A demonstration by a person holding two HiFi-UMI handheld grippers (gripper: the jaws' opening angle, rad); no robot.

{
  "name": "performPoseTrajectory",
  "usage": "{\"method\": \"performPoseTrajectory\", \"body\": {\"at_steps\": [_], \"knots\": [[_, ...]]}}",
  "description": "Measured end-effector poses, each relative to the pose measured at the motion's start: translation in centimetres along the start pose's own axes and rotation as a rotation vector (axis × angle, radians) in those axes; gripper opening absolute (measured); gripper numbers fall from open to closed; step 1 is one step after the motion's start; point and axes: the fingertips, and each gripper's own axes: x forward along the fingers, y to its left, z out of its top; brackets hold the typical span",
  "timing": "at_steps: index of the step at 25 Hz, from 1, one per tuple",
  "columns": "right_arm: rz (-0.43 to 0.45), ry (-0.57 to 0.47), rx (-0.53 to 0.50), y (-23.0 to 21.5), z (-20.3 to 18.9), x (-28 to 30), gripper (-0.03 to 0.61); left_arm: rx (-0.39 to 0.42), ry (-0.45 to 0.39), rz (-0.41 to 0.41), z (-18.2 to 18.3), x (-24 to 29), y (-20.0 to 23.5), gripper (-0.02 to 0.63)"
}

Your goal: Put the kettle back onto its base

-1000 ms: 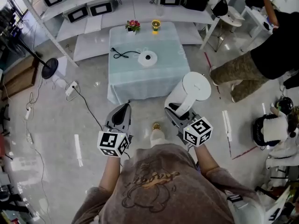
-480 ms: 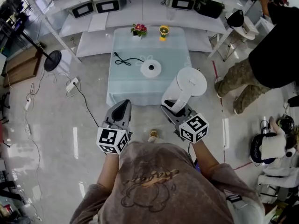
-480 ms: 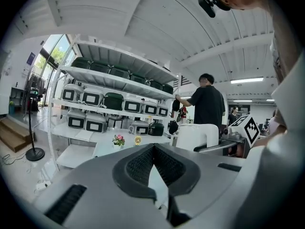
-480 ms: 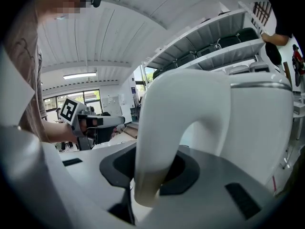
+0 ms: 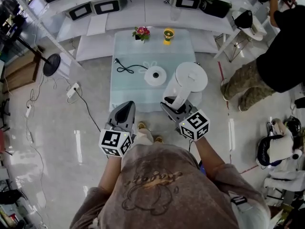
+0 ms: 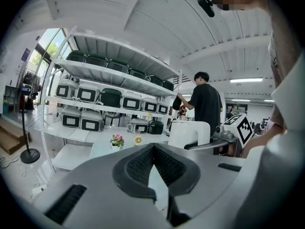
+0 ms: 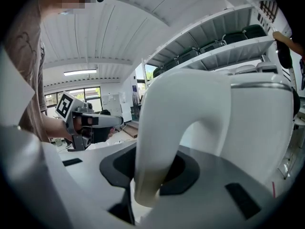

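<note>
The white kettle [image 5: 189, 81] hangs over the near right part of the blue-clothed table [image 5: 136, 92]. My right gripper [image 5: 171, 105] is shut on its handle [image 7: 155, 173], which fills the gap between the jaws in the right gripper view. The kettle's body [image 7: 238, 128] rises just beyond. The round white base [image 5: 155, 75], with a black cord, lies on the table just left of the kettle. My left gripper [image 5: 127, 107] is at the table's near edge, shut and holding nothing; its jaw tips meet [image 6: 152, 150]. The kettle [image 6: 189, 133] shows to its right.
A small flower pot [image 5: 141, 32] and a yellow object [image 5: 167, 33] stand at the table's far edge. Shelves with cases [image 5: 109, 6] run behind. A person in black [image 5: 281, 46] stands at the right. A fan stand [image 5: 51, 66] and power strip [image 5: 72, 90] are on the floor at left.
Both grippers and the kettle have come closer to the table. The kettle, earlier over the floor in front of it, now hangs over the table's near right part beside the base.
</note>
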Motion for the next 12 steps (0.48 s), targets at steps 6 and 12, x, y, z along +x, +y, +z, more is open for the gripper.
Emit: {"method": "performPoseTrajectory", "body": {"at_steps": [6, 12], "knots": [[-0.001, -0.003, -0.014, -2.4, 0.8, 4.2, 0.104, 0.002, 0.008, -0.024, 0.7, 2.9, 3.0, 0.02], [0.009, 0.017, -0.038, -4.4, 0.3, 8.3, 0.104, 0.001, 0.031, -0.037, 0.7, 4.9, 5.1, 0.02]]}}
